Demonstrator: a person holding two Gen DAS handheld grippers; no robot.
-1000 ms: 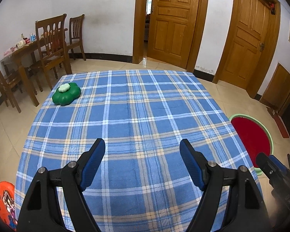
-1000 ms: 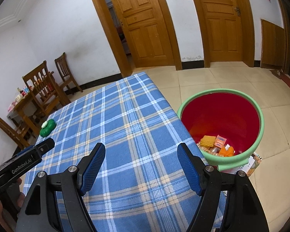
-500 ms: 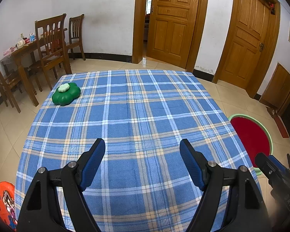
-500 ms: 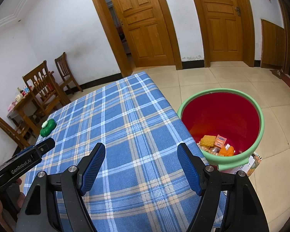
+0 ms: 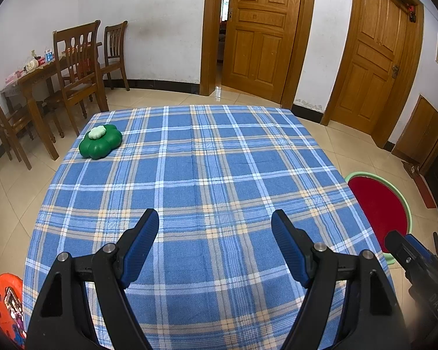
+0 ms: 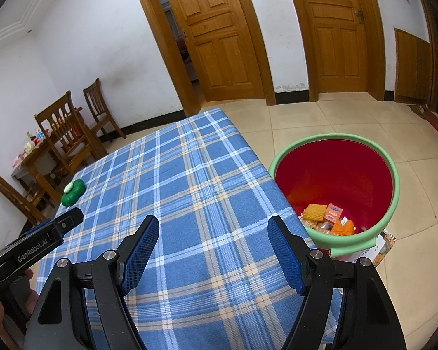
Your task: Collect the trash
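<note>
A red bucket with a green rim stands on the floor right of the table; orange and yellow wrappers lie at its bottom. In the left wrist view only part of the bucket shows past the table's right edge. My left gripper hangs open over the near part of the blue checked tablecloth, nothing between its fingers. My right gripper is open too, empty, above the table's near right corner beside the bucket. A green flower-shaped object rests at the cloth's far left.
Wooden chairs and a side table with small items stand at the left wall. Two wooden doors are behind the table. An orange object is low at the left. Printed paper lies under the bucket.
</note>
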